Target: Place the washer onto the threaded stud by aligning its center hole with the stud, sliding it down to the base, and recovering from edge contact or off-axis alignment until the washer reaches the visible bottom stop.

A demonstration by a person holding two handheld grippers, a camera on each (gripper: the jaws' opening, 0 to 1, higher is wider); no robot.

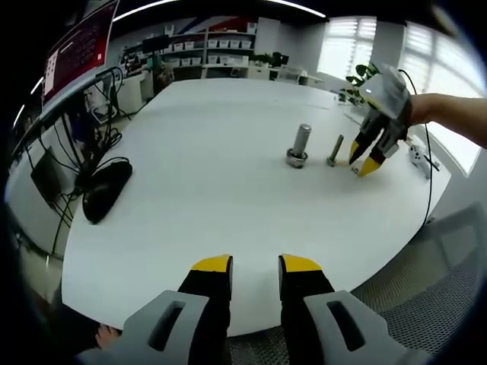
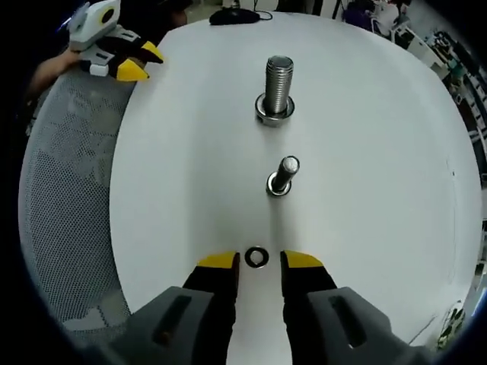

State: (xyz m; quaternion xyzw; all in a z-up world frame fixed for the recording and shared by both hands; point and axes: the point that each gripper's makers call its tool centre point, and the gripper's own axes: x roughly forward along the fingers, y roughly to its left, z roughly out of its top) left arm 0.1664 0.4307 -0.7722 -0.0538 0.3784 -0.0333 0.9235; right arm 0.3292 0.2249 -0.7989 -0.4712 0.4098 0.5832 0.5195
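Our right gripper [image 2: 256, 268] stood open, astride the flat washer [image 2: 256, 257] on the white table [image 2: 190, 152]; the small threaded stud [image 2: 283, 176] waited at twelve o'clock. Left gripper [image 1: 255, 268] idled, released. We risked pinching table, skidding the thin washer aside.

A smooth, matt white table [image 2: 365, 137] carries bright, shiny metal parts. The large threaded stud [image 2: 278, 76] has a ridged, glinting shank above a polished collar. Nearer than it, the smaller bolt [image 2: 284, 173] looks duller steel. The washer [image 2: 257, 257], nearest, is a thin glossy metal ring. Left of the stud, a chair [image 2: 68, 190] shows grey woven mesh.
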